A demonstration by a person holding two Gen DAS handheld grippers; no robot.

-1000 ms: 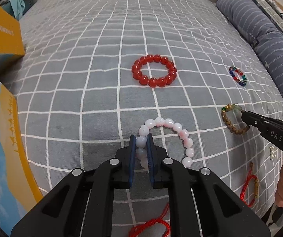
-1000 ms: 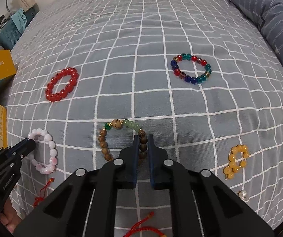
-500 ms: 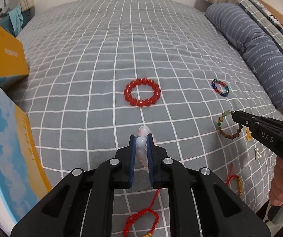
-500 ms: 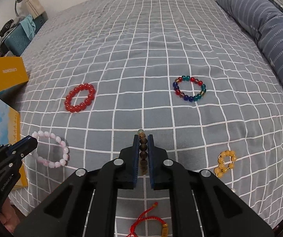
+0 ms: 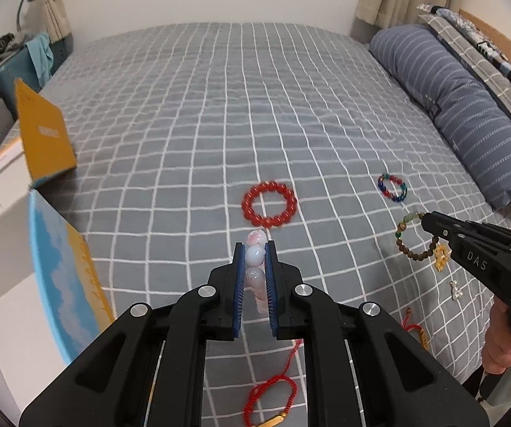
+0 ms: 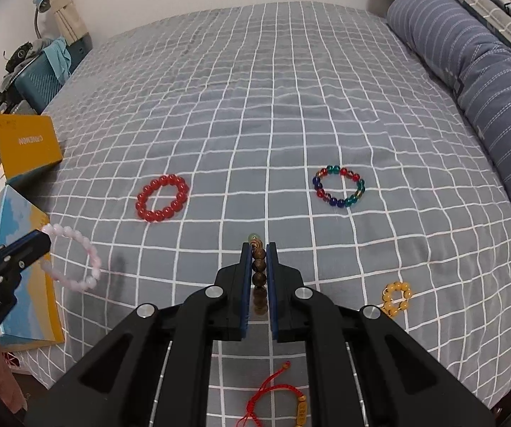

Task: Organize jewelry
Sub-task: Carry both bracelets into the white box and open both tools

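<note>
While both of my grippers are loaded, most of the sorting looks undone. My left gripper (image 5: 255,254) is clamped on a pale pink round-bead bracelet (image 5: 255,259), which hangs off the grey bedspread with white grid lines (image 5: 191,135); from the right wrist view the pink loop dangles free at about nine o'clock. My right gripper (image 6: 259,261) pinches a brown wooden-bead bracelet with a few green beads (image 6: 258,277), also lifted clear of the cover.

Lying loose on the bed are:
- a glossy red bead bracelet (image 6: 162,198) at about eleven o'clock of my right gripper
- a multicoloured glass-bead bracelet in blue, green and red (image 6: 339,185) at about one o'clock
- a small cluster of yellow beads (image 6: 396,297) at about three o'clock
- a red cord bracelet with a gold charm (image 6: 276,400) at six o'clock, close under my fingers
- a tiny pale trinket (image 5: 455,290) near the bed edge, too small to identify

At nine to ten o'clock, off the bed's side, stand an orange box (image 6: 27,146) and a blue-and-yellow box (image 6: 24,245); whether either is meant for the jewelry I cannot tell. I judge the task early: two pieces in hand, nothing visibly stowed, five left.
</note>
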